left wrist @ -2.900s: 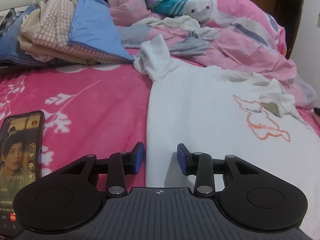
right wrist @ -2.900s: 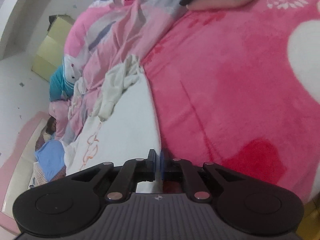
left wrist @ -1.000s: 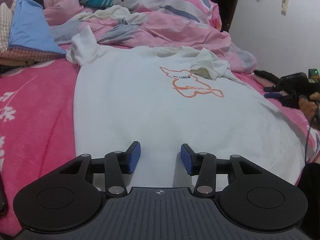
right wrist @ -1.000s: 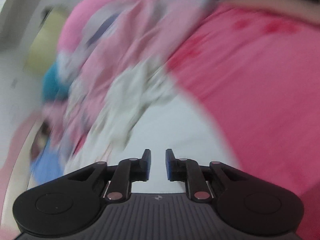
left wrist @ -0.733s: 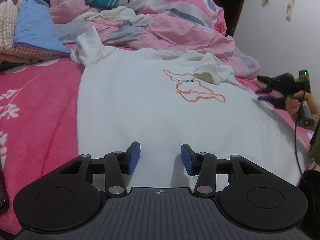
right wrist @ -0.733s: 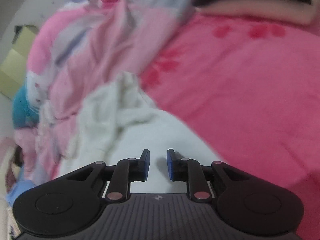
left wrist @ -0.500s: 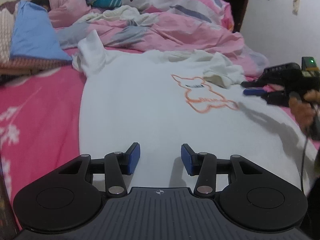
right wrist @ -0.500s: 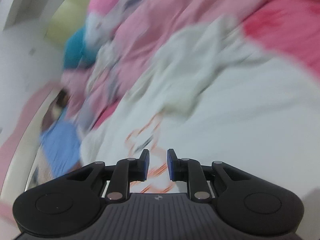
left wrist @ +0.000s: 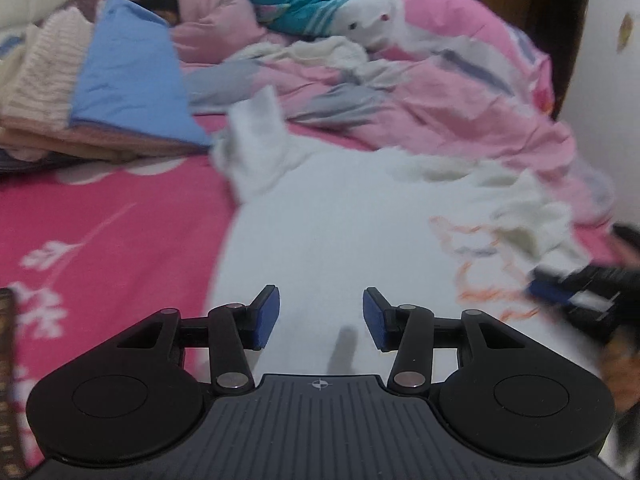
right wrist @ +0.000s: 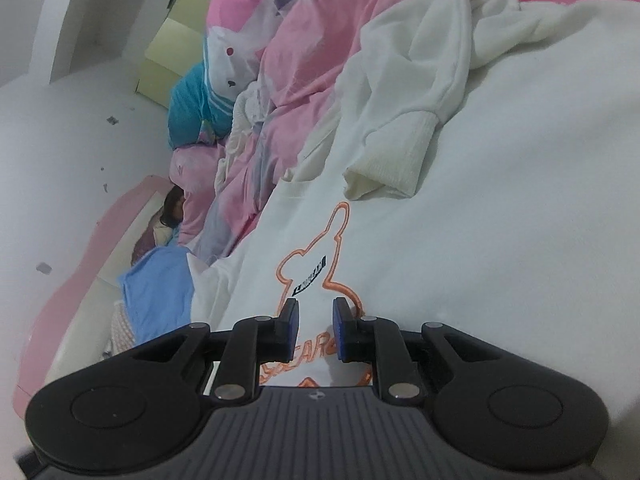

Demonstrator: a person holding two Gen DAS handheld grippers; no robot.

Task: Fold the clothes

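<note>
**Right wrist view: both tongs empty over a sweatshirt that needs its sleeves sorted first**

The right wrist camera looks along the right tongs (right wrist: pixel 314 330), whose blue pads stand a little apart with nothing between them, hovering over the orange outline print (right wrist: pixel 316 268) on the white sweatshirt (right wrist: pixel 500 240). The sweatshirt lies front-up and spread across the pink bed cover (left wrist: pixel 100 220). One sleeve (right wrist: pixel 404 120) is crumpled back onto the chest, its ribbed cuff (right wrist: pixel 390 168) lying just beyond the print.

In the left wrist view the left tongs (left wrist: pixel 320 316) are open wider, also empty, above the lower body of the garment. The other sleeve (left wrist: pixel 256 148) is bunched at the far left shoulder, near a stack of folded clothes (left wrist: pixel 100 92).

The step in hand looks like reaching for the loose sleeve. To do it well, I would take the ribbed cuff itself, since it is thicker and should slip less than the plain knit, and pinch only that layer, not the chest fabric under it. Drawing it out flat before folding would avoid a lump inside the fold. The left tongs could press the hem side so the body does not drag across the soft cover.
</note>
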